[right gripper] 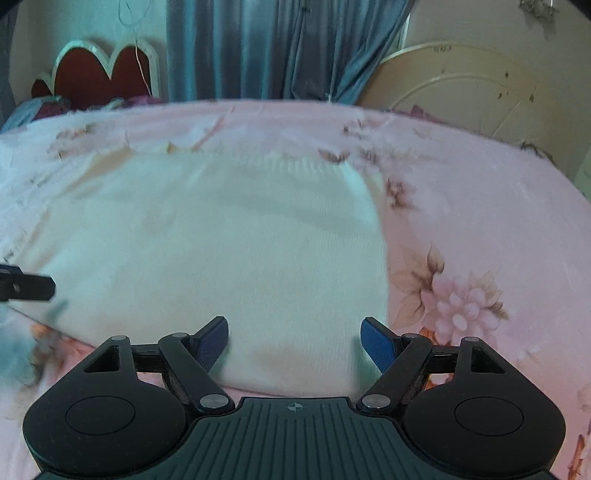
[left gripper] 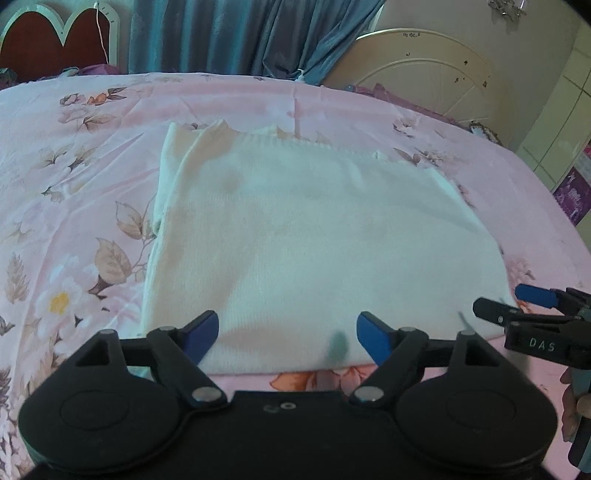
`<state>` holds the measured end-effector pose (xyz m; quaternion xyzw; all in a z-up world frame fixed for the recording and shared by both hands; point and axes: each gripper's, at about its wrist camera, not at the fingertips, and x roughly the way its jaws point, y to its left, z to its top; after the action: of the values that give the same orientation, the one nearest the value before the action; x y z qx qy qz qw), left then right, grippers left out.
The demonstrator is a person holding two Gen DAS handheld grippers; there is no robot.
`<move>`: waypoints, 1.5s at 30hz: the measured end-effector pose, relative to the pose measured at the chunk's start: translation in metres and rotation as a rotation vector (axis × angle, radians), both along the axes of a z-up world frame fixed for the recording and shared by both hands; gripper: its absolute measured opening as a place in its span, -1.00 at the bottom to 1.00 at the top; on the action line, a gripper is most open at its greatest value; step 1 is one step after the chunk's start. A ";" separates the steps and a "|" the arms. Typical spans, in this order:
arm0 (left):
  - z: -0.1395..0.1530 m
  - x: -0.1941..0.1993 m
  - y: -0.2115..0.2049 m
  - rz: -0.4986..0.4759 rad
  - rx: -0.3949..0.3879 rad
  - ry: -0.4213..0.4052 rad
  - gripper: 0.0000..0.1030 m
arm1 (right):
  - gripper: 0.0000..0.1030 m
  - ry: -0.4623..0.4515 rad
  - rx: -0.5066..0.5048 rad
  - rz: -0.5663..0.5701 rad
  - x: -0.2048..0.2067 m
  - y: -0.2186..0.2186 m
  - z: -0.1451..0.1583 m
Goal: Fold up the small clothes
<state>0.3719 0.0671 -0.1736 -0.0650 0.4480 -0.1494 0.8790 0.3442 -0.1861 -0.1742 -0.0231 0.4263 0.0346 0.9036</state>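
left gripper (left gripper: 288, 334), right gripper (right gripper: 295, 341) tilted down over sweater (left gripper: 295, 236), jaws apart.

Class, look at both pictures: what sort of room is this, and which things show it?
Most likely a bedroom: a pink floral bedsheet covers a bed, a red scalloped headboard stands behind, with blue-grey curtains.

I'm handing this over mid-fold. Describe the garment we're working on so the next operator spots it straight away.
Start from the bed with the pink floral bedsheet in front of the blue curtain. In the middle of it lies the cream knit garment, already folded into a rough rectangle with a ribbed far edge. It is the only plain, pale, unpatterned item on the sheet.
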 end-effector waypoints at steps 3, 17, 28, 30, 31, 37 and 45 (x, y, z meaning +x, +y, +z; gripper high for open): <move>0.001 -0.003 0.010 0.023 -0.051 0.041 0.58 | 0.52 -0.019 0.005 0.024 -0.003 0.011 0.010; -0.034 -0.039 0.067 0.302 -0.475 0.244 0.42 | 0.52 -0.035 0.101 0.165 0.011 0.049 0.018; -0.067 0.005 0.057 0.470 -0.680 0.070 0.22 | 0.52 -0.026 0.131 0.185 0.065 0.052 -0.010; -0.074 0.012 0.056 0.498 -0.700 0.049 -0.21 | 0.52 -0.038 0.125 0.185 0.076 0.055 -0.013; -0.078 0.015 0.057 0.516 -0.713 0.044 -0.35 | 0.52 -0.042 0.117 0.181 0.081 0.057 -0.015; -0.093 0.016 0.061 0.582 -0.756 0.018 -0.82 | 0.52 -0.039 0.011 0.213 0.092 0.072 -0.044; -0.091 0.015 0.063 0.614 -0.774 0.011 -0.83 | 0.52 -0.077 -0.046 0.241 0.083 0.075 -0.051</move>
<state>0.3866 0.1299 -0.2644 -0.5165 0.3243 -0.0388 0.7915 0.4270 -0.1114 -0.2250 -0.0964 0.3862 0.1321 0.9078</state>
